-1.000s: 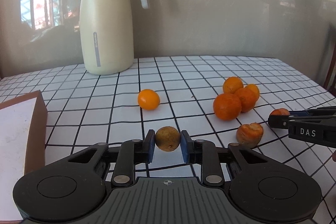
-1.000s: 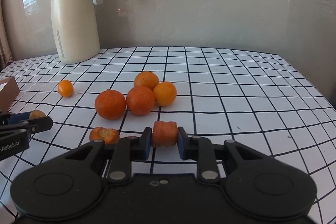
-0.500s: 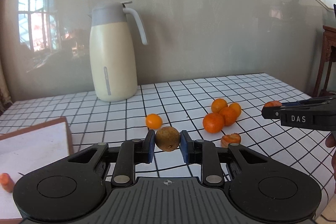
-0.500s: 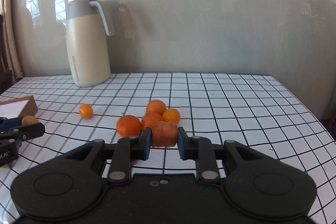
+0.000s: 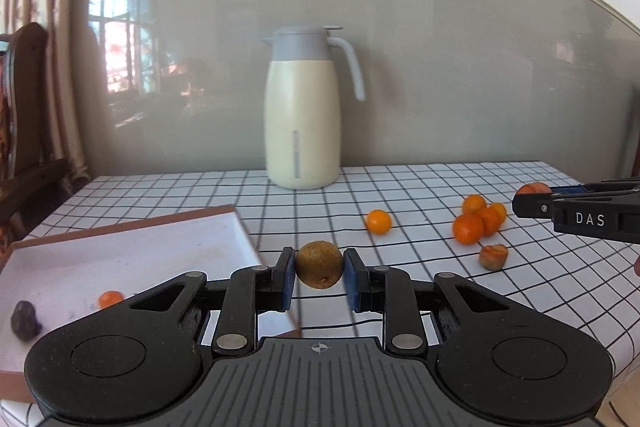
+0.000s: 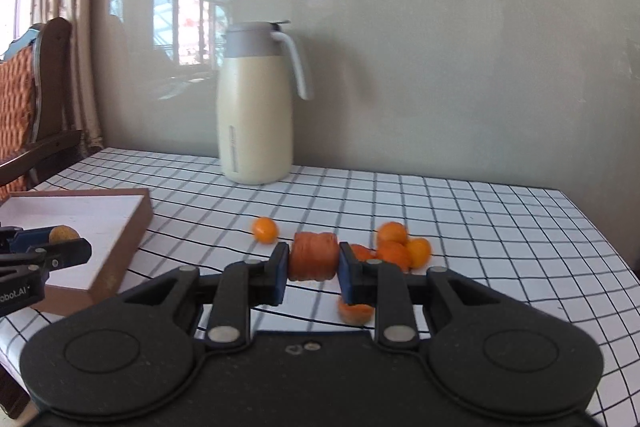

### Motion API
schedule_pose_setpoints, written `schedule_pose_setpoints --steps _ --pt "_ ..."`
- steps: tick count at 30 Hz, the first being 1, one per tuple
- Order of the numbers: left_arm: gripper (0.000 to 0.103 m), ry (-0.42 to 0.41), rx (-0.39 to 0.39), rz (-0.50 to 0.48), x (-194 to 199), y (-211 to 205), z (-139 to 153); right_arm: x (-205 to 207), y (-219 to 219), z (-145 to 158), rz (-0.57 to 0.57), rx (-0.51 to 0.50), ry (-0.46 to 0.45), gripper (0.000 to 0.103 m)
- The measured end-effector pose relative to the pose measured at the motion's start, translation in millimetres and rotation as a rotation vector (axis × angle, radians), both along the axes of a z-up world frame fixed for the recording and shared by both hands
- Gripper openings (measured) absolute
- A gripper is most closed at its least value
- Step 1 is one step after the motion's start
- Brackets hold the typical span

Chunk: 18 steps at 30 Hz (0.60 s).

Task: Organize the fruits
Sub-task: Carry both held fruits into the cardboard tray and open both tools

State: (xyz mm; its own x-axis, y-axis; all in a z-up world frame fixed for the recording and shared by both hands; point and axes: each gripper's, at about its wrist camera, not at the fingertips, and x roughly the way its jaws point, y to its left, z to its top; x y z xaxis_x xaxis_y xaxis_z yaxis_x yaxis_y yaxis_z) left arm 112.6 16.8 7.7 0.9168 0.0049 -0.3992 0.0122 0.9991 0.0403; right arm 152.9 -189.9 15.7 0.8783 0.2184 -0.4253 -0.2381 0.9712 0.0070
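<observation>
The left gripper (image 5: 319, 277) clamps a brown fruit (image 5: 319, 264) above the tray's (image 5: 160, 247) right edge, the right gripper (image 6: 313, 273) clamps a wrinkled orange fruit (image 6: 313, 256) over the open checked table (image 6: 500, 227), the oranges (image 6: 400, 247) just beyond it.

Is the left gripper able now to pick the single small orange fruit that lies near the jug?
Probably not yet. The left gripper is already shut on a brown round fruit, so its jaws are occupied. The path over the table to the small orange fruit looks free.
</observation>
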Motion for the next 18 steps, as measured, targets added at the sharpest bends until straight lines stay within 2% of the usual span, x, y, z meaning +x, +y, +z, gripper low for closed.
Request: schedule_pose_setpoints --steps 18 --pt "0.026 -0.032 -0.009 0.164 -19 83 4 -3 92 11 0.170 0.008 -0.025 0.016"
